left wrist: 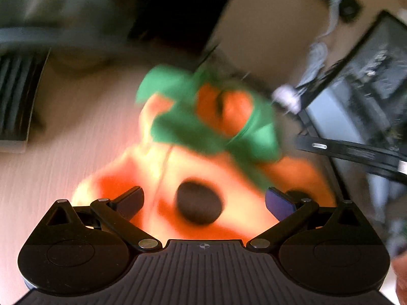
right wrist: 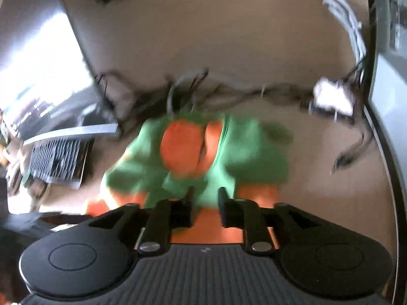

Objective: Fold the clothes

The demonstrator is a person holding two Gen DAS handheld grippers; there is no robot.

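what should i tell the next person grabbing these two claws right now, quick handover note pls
Left claw: jaws wide open, hovering over the orange part of the garment, gripping nothing.
Right claw: jaws narrow with a gap left; green and orange cloth shows in the gap, but blur hides whether the pads press on it.
Garment: an orange and green piece bunched in a heap on the light desk, green trim on top, with a keyboard to one side and cables behind.
Done: no neat fold visible yet.
Left: spread it flat, then fold.
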